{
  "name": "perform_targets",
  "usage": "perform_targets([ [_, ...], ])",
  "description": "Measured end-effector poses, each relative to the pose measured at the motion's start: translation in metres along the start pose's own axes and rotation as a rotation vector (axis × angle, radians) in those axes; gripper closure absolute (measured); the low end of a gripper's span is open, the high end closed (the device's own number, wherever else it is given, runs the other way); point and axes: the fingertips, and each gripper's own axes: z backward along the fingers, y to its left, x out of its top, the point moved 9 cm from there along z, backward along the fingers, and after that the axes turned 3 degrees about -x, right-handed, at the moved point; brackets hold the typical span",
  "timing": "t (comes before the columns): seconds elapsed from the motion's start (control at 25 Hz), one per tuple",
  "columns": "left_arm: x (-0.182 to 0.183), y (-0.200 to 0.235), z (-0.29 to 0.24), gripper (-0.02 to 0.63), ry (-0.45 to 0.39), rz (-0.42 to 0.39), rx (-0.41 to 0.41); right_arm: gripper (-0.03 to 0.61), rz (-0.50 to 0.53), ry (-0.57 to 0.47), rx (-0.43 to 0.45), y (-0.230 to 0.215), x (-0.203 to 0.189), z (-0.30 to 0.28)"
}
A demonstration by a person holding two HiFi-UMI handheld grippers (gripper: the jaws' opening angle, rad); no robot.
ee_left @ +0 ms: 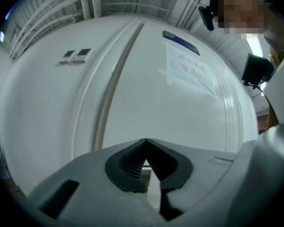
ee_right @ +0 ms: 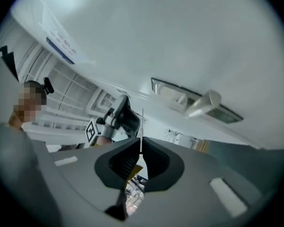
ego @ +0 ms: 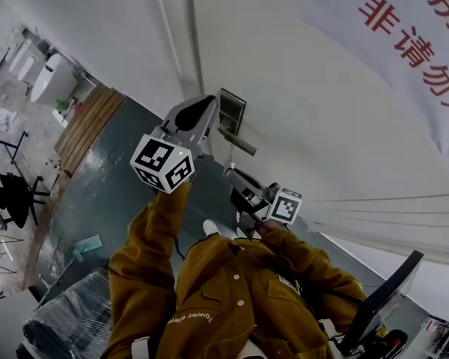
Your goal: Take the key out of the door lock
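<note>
In the right gripper view, the right gripper [ee_right: 141,146] had its jaws pressed together on the key [ee_right: 141,130]. The key showed edge-on as a thin metal blade rising from the pads at the centre of the frame. It stood free in the air, apart from the lock plate [ee_right: 179,96] and the lever handle [ee_right: 204,104], which sat to the upper right of that frame on the white door [ee_right: 180,41]. From this we judged that the key was already out of the lock and that the main step of the task was done. We could not make out the keyhole itself, so we could not confirm it from the lock side. In the head view, the right gripper [ego: 236,179] sat just below the handle [ego: 238,142], right of centre. The left gripper [ego: 207,108] was raised higher, its tips close beside the lock plate [ego: 232,112]. In its own view, the left gripper [ee_left: 146,144] had its jaws closed tip to tip with nothing held, facing the plain door panel [ee_left: 146,79]. We judged that little was left to do beyond drawing the key clear of the door and keeping the grip firm on such a thin blade.
</note>
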Motion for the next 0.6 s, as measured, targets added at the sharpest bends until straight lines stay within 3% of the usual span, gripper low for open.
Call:
perform_targets([
  [0.2, -0.006, -0.051, 0.05, 0.617, -0.007, -0.042, 0.086, 0.555, 0.264, -0.037, -0.018, 0.033, 0.042, 0.015],
  [0.36, -0.03, -0.074, 0.079, 0.617, 0.009, 0.015, 0.149, 0.555, 0.473, -0.031, -0.025, 0.056, 0.054, 0.016],
  [0.6, -0.059, -0.094, 0.115, 0.617, 0.04, 0.079, 0.215, 0.555, 0.597, -0.036, -0.039, 0.07, 0.049, 0.014],
])
